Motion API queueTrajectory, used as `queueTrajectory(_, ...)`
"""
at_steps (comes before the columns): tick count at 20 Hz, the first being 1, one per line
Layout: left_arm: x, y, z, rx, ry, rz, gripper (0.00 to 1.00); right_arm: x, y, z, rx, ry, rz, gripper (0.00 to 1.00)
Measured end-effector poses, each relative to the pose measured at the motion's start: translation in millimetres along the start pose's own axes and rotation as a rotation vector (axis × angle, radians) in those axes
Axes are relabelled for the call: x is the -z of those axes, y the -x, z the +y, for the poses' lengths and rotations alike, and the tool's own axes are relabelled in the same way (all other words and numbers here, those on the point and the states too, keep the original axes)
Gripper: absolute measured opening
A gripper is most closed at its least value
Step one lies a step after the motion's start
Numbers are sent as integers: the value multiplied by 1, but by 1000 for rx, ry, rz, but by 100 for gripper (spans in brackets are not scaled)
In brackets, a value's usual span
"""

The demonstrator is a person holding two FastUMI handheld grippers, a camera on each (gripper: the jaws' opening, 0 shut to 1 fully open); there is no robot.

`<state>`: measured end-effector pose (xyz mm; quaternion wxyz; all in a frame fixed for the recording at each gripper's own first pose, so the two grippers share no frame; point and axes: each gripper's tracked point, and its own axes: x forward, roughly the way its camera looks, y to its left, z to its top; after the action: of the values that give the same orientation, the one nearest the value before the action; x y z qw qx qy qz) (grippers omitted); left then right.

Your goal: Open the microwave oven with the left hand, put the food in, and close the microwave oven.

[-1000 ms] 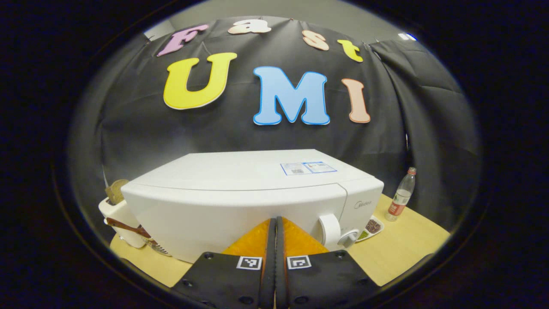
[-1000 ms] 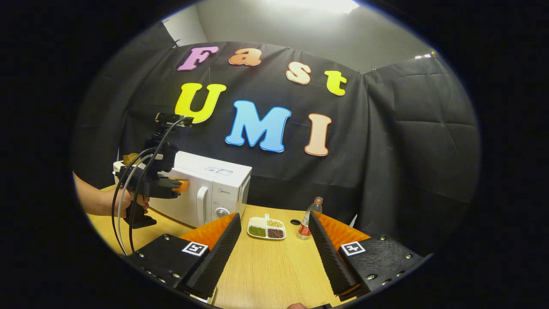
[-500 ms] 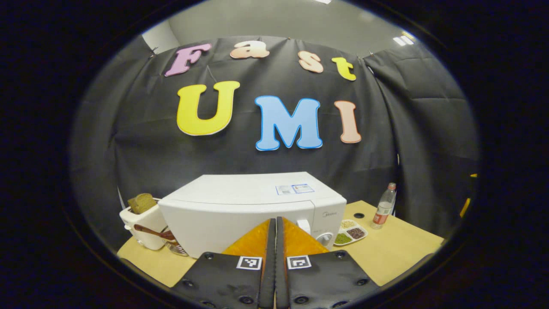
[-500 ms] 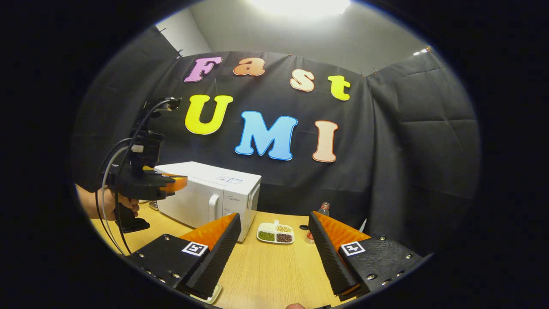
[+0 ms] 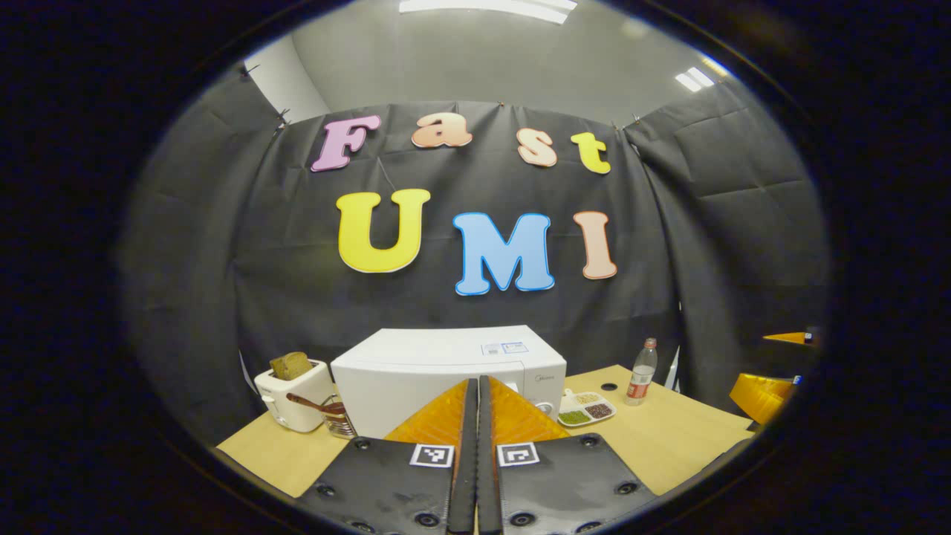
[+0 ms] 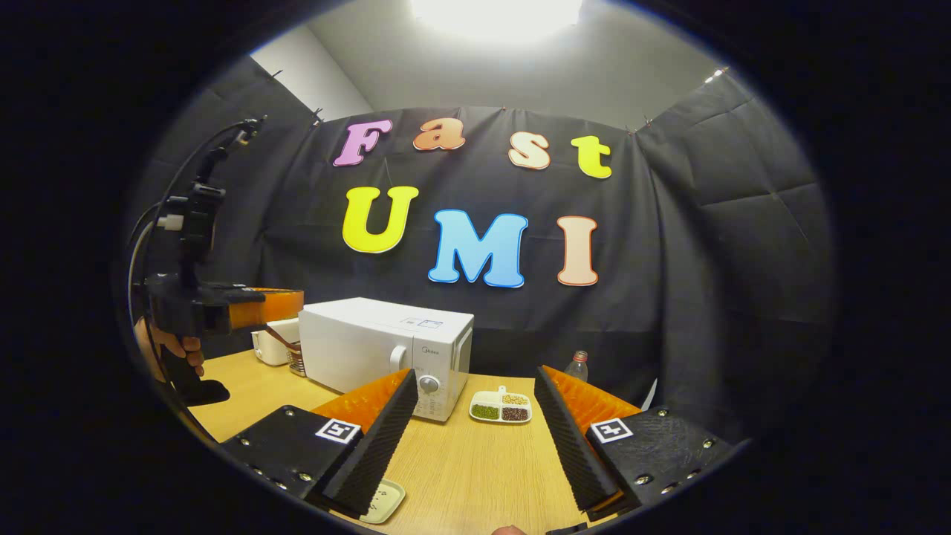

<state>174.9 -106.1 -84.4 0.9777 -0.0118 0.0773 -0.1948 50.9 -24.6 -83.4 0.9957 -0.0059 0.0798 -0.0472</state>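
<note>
My left gripper (image 5: 478, 416) is pinched shut on nothing, the microwave (image 5: 446, 371) sits door-closed dead ahead on the table (image 5: 669, 438), well apart, right gripper (image 6: 472, 427) is wide open and empty, so left looks nearer the door.

We see a staged recording booth, lab-like, not a real kitchen. Black cloth (image 6: 691, 245) hangs as the walls on all sides, pinned along the top, with a plain grey wall (image 5: 475, 59) and ceiling lights (image 5: 487, 7) above it. A light wooden table (image 6: 475, 468) carries kitchen props: a white microwave (image 6: 371, 342), door shut, a white toaster (image 5: 291, 397) with bread in it, a divided dish of beans (image 6: 501, 407), a plastic bottle (image 5: 640, 364). A hand (image 6: 172, 348) holds a cabled handheld rig with tongs (image 6: 278, 303), so we call it a data-collection setup.
</note>
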Motion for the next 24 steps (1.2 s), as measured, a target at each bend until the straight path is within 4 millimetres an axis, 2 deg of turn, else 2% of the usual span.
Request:
queueTrajectory(7,5,52,12,-4,-2,-7,7,-12,12,13,26,-23,-29,96)
queueTrajectory(15,-5,107,40,-11,-19,-27,7,-26,44,32,62,-30,-50,96)
queueTrajectory(17,-8,120,45,-16,-11,-35,19,-28,51,36,63,-30,-49,96)
queueTrajectory(19,-6,126,50,-32,-4,-38,42,-30,57,37,71,-21,-51,96)
queueTrajectory(20,-5,130,54,-35,-3,-35,50,-30,60,40,67,-17,-51,96)
queueTrajectory(21,-2,132,53,-37,-3,-32,53,-29,63,42,66,-11,-48,96)
queueTrajectory(24,0,139,56,-40,-2,-34,87,-31,70,44,64,-11,-48,96)
